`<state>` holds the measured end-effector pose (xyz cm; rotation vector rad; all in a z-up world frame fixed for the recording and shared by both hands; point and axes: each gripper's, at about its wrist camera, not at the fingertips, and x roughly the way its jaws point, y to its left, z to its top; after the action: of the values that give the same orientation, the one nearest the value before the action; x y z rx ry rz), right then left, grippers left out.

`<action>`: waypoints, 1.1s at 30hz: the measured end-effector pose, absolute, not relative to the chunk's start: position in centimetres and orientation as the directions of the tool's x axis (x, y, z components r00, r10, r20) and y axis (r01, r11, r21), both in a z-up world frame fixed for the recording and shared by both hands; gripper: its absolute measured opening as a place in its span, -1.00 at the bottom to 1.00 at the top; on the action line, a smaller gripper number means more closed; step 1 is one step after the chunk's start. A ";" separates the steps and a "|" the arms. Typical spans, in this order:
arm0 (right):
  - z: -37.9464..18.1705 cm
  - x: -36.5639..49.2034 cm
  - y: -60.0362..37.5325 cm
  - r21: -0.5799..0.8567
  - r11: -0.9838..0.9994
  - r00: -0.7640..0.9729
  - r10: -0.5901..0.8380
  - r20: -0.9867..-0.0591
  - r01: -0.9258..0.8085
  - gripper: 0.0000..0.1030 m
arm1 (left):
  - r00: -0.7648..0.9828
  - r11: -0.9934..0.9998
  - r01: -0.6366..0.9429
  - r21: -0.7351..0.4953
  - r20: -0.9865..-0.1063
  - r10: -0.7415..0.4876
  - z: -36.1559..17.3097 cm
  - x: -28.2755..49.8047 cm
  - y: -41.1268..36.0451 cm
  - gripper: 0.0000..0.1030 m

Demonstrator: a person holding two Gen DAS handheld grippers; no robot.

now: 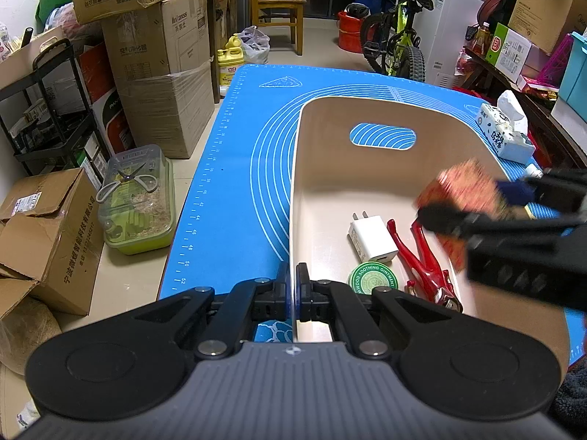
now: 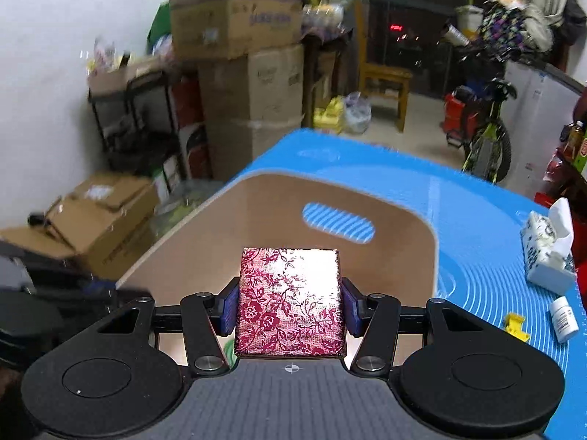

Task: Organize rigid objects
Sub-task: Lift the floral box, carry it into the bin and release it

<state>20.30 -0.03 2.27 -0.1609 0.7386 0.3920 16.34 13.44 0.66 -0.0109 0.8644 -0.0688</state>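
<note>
Brocade-covered red floral box (image 2: 290, 302) sits clamped in my right gripper (image 2: 290, 310) above the beige plastic bin (image 1: 330, 168), whose wall my left gripper (image 1: 292, 293) pinches, so next I lower and release.

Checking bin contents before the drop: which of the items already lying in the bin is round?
The green ointment tin, at the bin's near end. It is a flat disc; the white charger beside it is boxy and the red tool is long.
</note>
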 end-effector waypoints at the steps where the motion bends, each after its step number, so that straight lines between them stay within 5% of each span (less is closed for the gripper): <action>1: 1.9 20.4 0.2 -0.010 0.914 0.658 0.286 -0.697 -0.407 0.14 | 0.647 0.998 0.056 -0.038 -0.760 -0.065 0.7 16.4 13.5 -0.92; 12: -1.7 21.4 0.4 0.011 0.912 0.522 0.244 -0.817 -0.410 0.19 | 0.647 0.998 0.055 -0.039 -0.760 -0.066 0.7 16.4 13.5 -0.92; 19: 0.1 20.8 -0.7 0.028 0.902 0.579 0.300 -0.758 -0.430 0.60 | 0.647 0.998 0.056 -0.039 -0.760 -0.066 0.7 16.4 13.5 -0.92; 33: 4.4 20.5 -9.6 0.062 0.965 0.725 0.234 -0.648 -0.257 0.73 | 0.646 0.998 0.055 -0.039 -0.760 -0.065 0.7 16.4 13.5 -0.92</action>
<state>20.51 -9.57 4.42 -0.0332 0.7107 0.2708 16.37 13.46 0.69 -0.0127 0.8652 -0.0686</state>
